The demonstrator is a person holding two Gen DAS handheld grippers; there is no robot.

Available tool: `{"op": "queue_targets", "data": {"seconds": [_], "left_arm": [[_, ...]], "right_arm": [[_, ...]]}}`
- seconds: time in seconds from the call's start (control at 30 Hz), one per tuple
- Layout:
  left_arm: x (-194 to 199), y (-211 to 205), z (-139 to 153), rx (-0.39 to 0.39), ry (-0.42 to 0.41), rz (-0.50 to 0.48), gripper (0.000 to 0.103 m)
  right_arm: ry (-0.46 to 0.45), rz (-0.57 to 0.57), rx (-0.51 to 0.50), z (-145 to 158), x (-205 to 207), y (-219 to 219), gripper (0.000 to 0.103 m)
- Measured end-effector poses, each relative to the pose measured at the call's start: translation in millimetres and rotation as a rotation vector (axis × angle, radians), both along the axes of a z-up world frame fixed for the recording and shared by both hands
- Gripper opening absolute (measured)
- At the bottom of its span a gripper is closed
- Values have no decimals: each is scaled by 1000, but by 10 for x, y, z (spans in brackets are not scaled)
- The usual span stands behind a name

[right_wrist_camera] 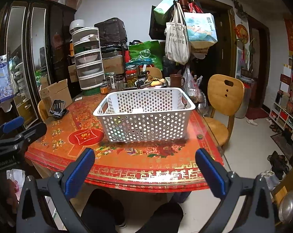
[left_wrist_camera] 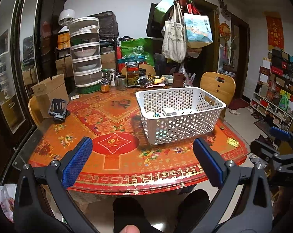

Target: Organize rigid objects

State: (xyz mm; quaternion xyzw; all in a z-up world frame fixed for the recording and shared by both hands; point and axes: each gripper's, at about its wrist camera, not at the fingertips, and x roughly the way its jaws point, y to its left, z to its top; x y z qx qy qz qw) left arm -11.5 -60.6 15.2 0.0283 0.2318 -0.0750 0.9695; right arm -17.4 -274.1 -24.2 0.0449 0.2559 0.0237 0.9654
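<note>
A white perforated basket (left_wrist_camera: 185,128) (right_wrist_camera: 146,124) stands on the red and orange patterned table (left_wrist_camera: 115,163) (right_wrist_camera: 165,167). Inside it lie a white boxy object (left_wrist_camera: 169,111) and a few small items, partly hidden by the walls. A small yellow packet (left_wrist_camera: 232,142) lies on the table right of the basket, and a small dark round thing (right_wrist_camera: 200,136) sits near the basket's right corner. My left gripper (left_wrist_camera: 142,151) hangs open above the table's near edge. My right gripper (right_wrist_camera: 145,162) is open too, held in front of the basket with nothing between its fingers.
A black phone stand (left_wrist_camera: 58,109) (right_wrist_camera: 58,108) sits at the table's left. Jars (left_wrist_camera: 132,75), a brown mug (left_wrist_camera: 178,79) and a stacked food cover (left_wrist_camera: 86,54) crowd the far side. Wooden chairs (right_wrist_camera: 224,104) stand to the right. The person's knees show below the table edge.
</note>
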Motion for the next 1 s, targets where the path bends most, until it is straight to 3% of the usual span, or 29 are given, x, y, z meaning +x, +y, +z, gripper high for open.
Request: {"op": "queue_targets", "data": {"seconds": [1.0], "left_arm": [[216,-48,-105,-9,57,13,102]], "right_arm": [[3,18,-5,34,-19,42,103]]}}
